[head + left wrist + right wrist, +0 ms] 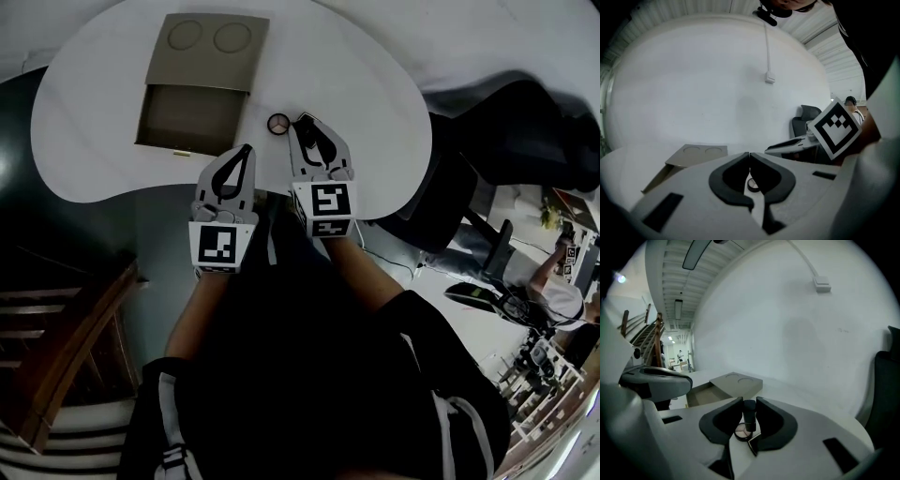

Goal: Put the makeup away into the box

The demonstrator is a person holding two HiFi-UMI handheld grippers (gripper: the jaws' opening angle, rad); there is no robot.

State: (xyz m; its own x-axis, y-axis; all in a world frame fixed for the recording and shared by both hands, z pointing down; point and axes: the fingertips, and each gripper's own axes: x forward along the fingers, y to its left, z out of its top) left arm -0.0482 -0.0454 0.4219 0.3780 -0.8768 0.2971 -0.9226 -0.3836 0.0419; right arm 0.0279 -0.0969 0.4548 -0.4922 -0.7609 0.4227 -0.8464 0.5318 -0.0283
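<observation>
A tan box (202, 80) lies on the white table (375, 103), its drawer pulled open toward me; its lid has two round recesses. The box also shows in the left gripper view (696, 152) and the right gripper view (736, 382). A small round compact (278, 123) rests on the table between box and right gripper. My right gripper (303, 124) is shut on a dark makeup tube (749, 414), held upright above the compact (741, 431). My left gripper (247, 150) hovers beside it with jaw tips touching (750, 153) and nothing held; the compact (752, 184) shows below the tips.
A dark office chair (525, 122) stands right of the table. Wooden stairs (56, 337) descend at the lower left. The table's near edge curves just under both grippers. The right gripper's marker cube (834, 129) sits close on the left gripper's right.
</observation>
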